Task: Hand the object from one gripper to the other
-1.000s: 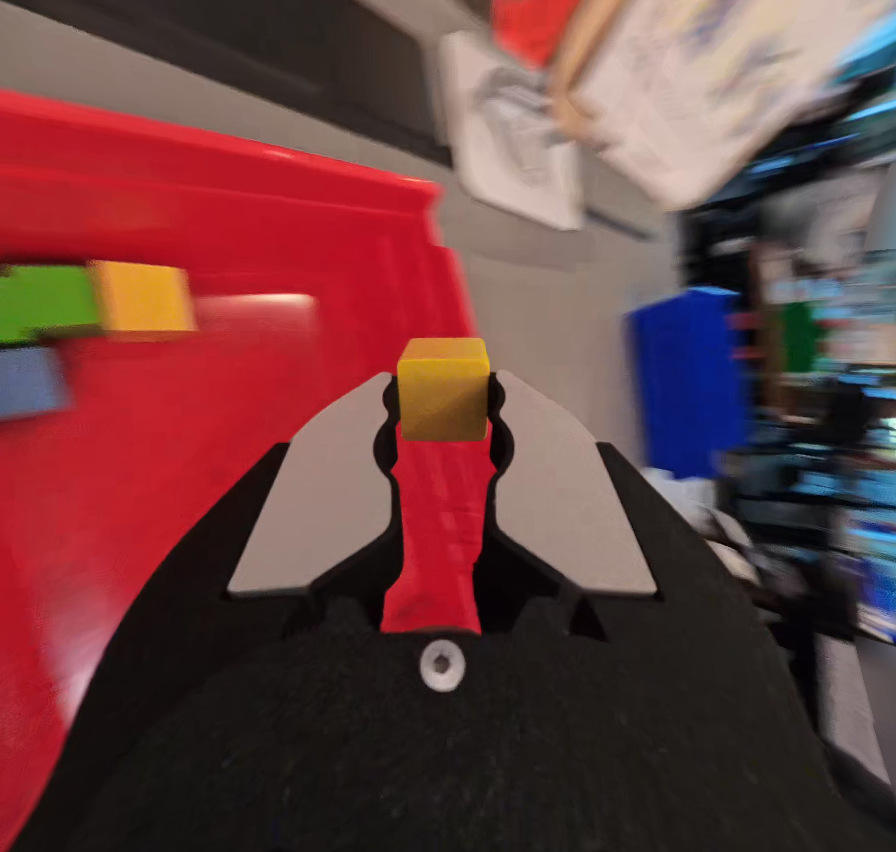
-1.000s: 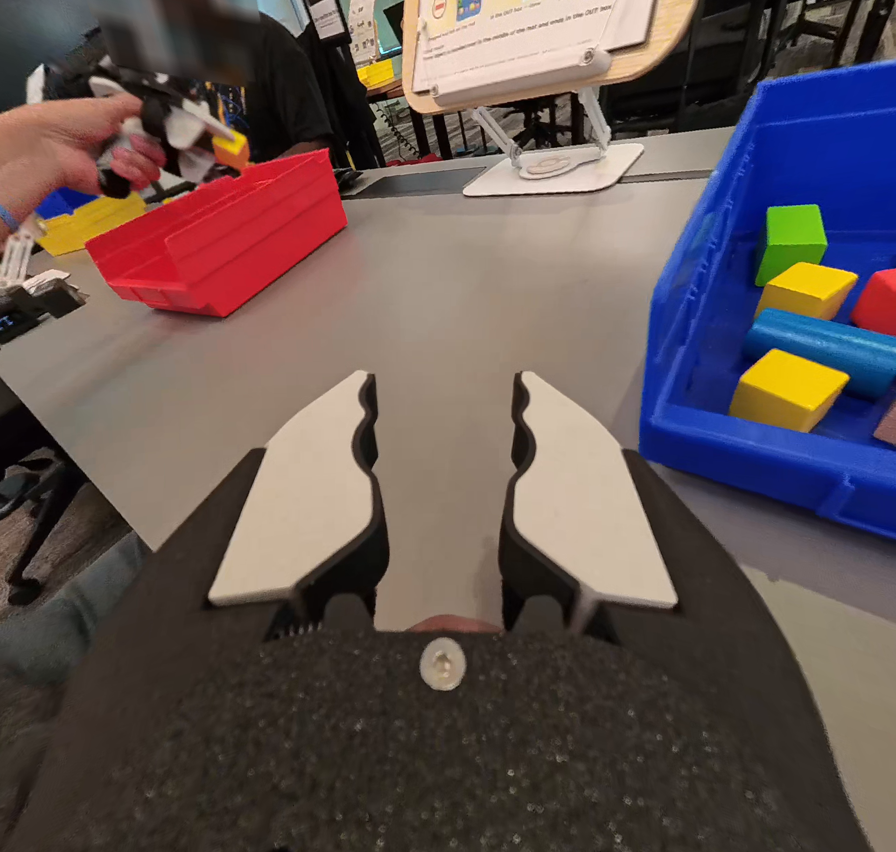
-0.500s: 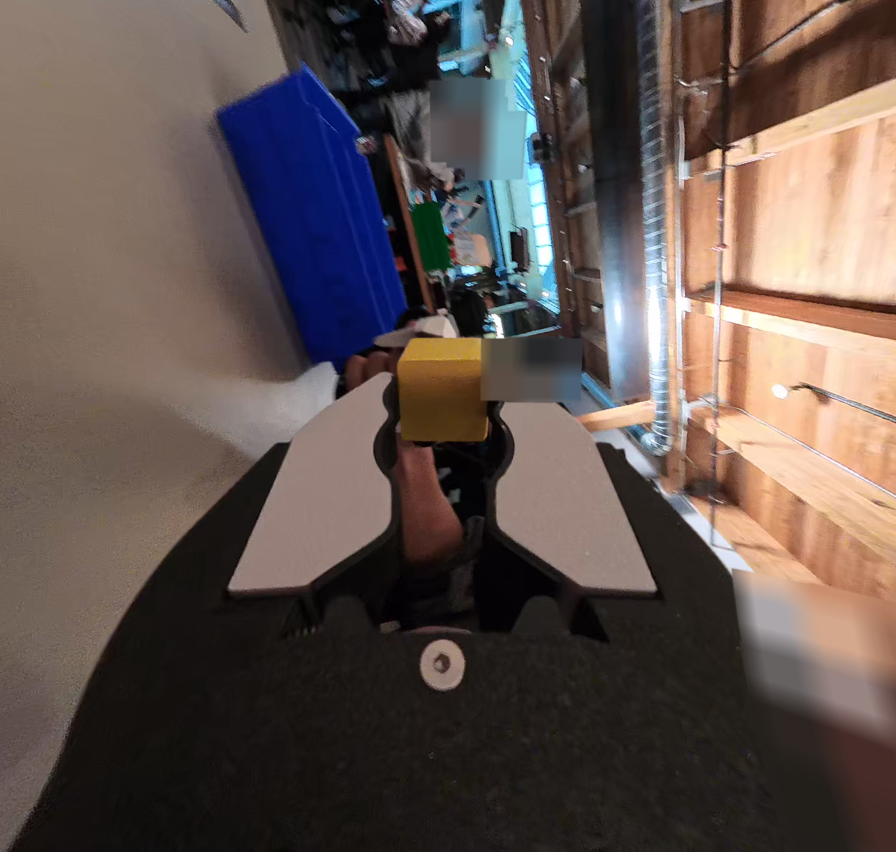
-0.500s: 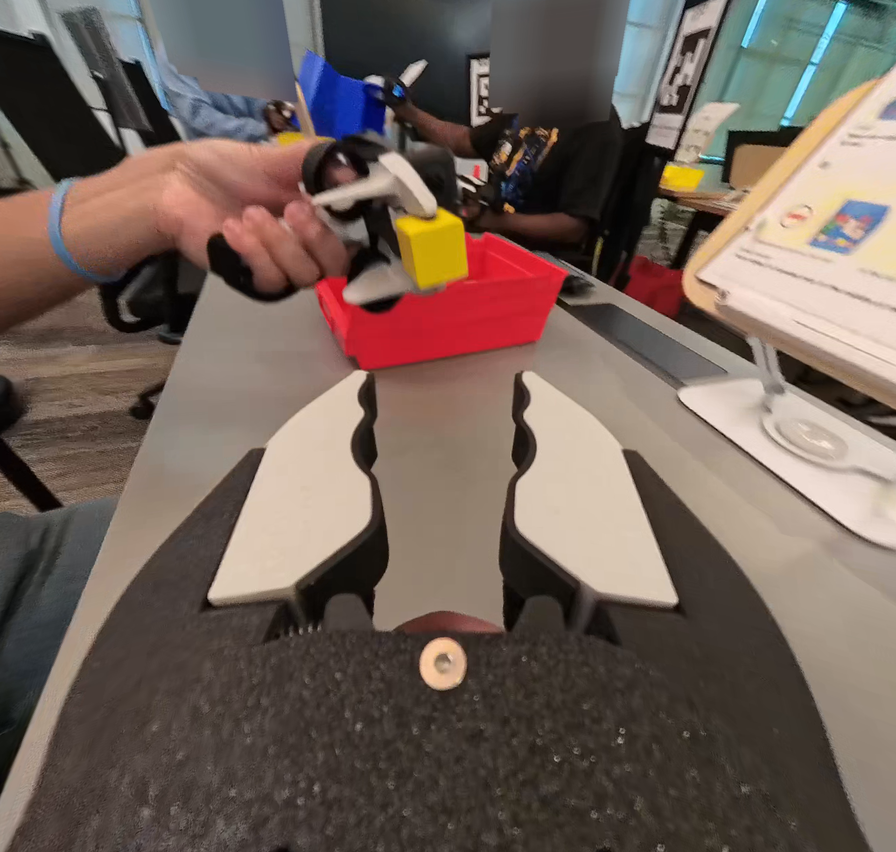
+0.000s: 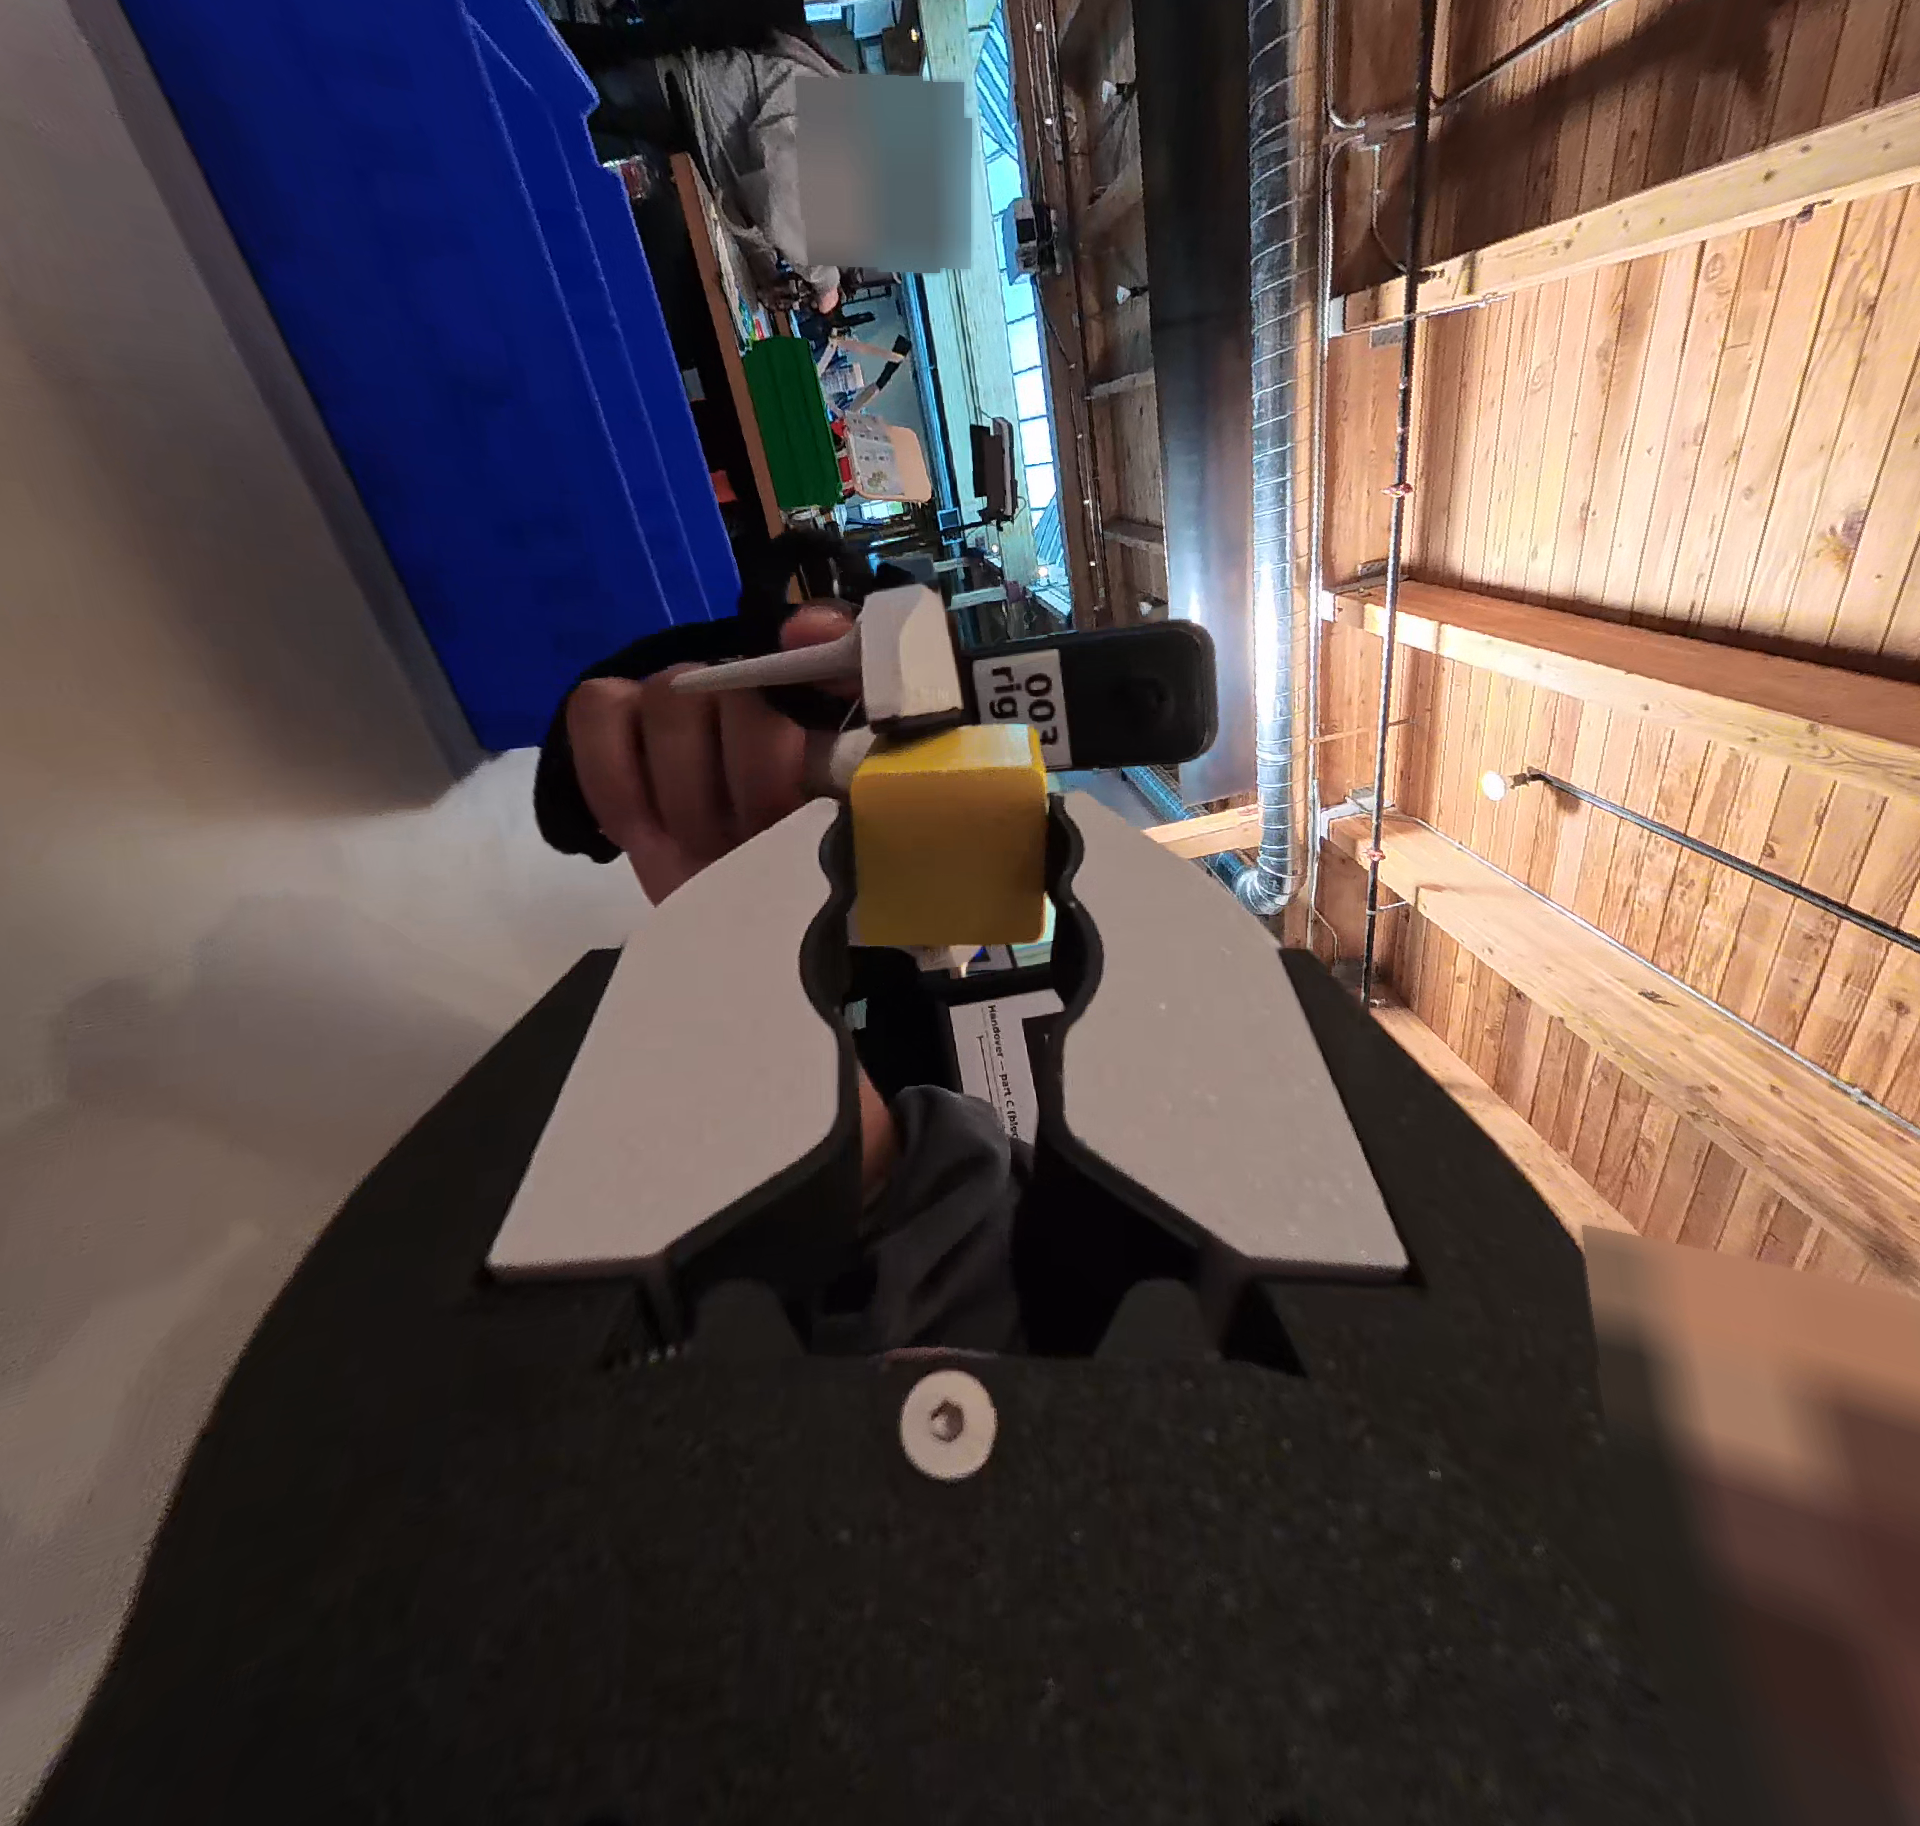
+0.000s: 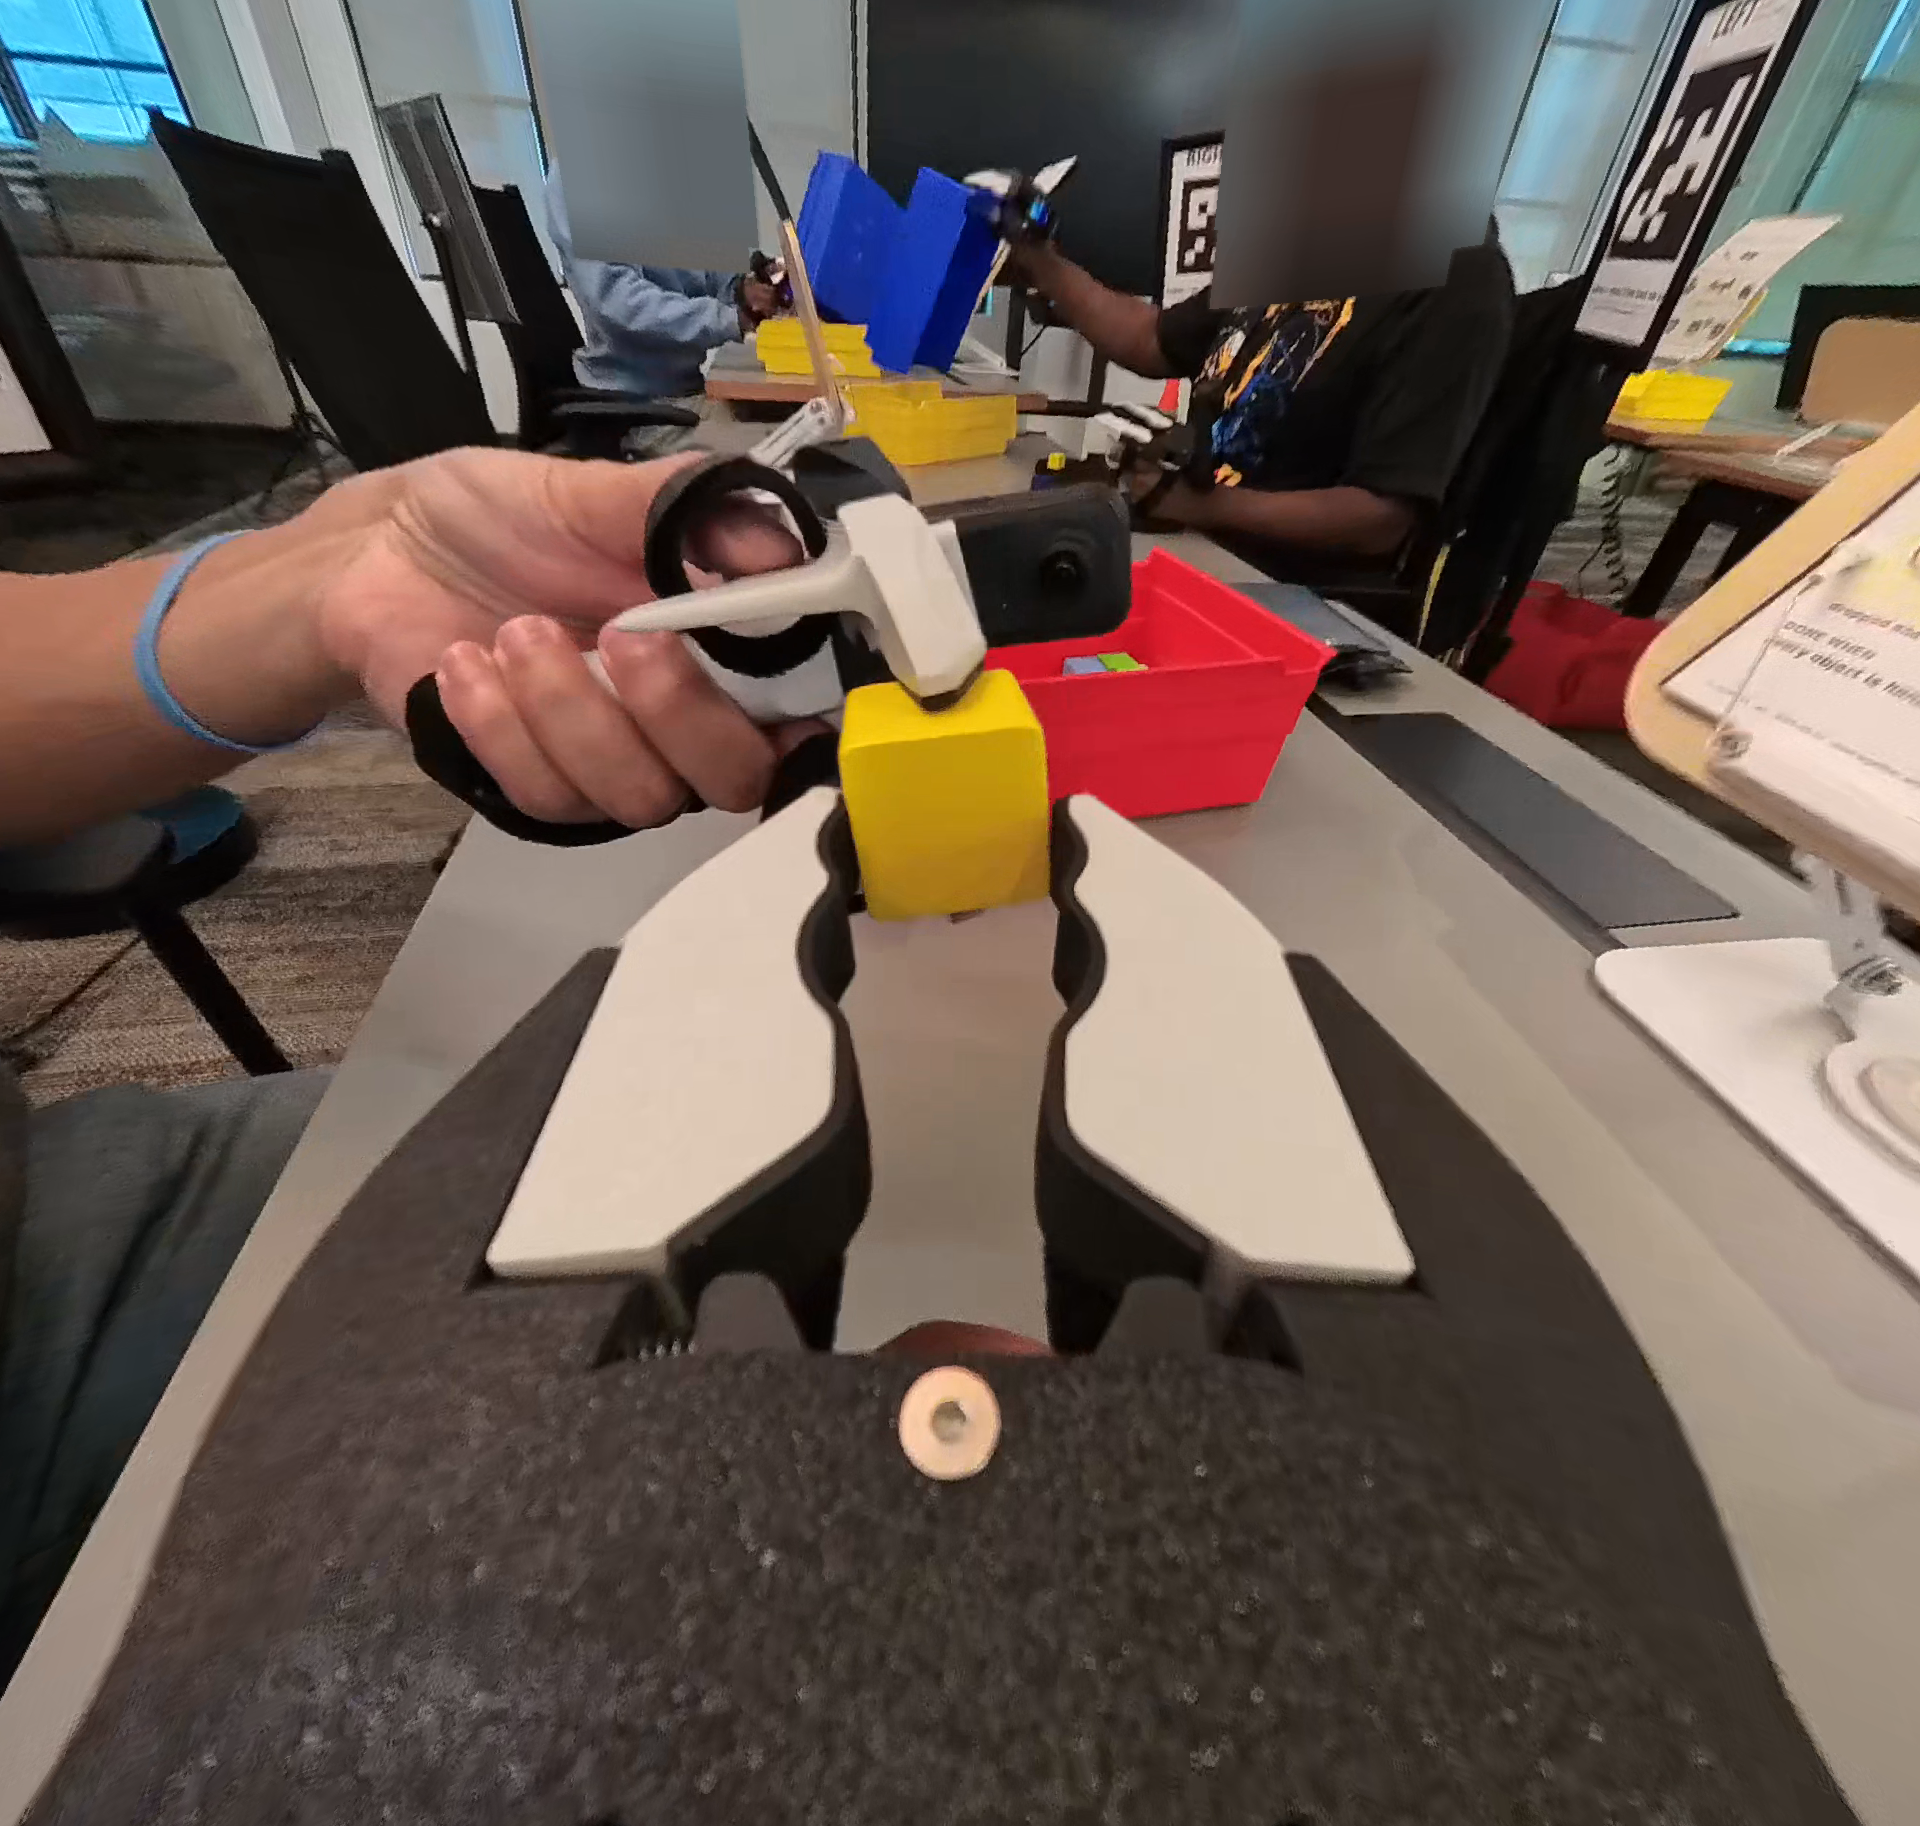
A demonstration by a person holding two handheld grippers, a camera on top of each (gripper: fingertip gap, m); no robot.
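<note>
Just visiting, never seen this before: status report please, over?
Left tongs clamped on the solid yellow cube. Right tongs flank it either side, grip unclear. Nothing blocking between them.

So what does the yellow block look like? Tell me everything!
The yellow cube-shaped block looks like painted wood, smooth and plain, with softly rounded edges. It is up in the air above the grey table, not resting on anything. The left claw is shut on it, one finger pressing each side. The right claw has come up around it from the other way, its fingers beside the block's sides; whether they squeeze yet is unclear. Behind it sits a red plastic bin.
</note>
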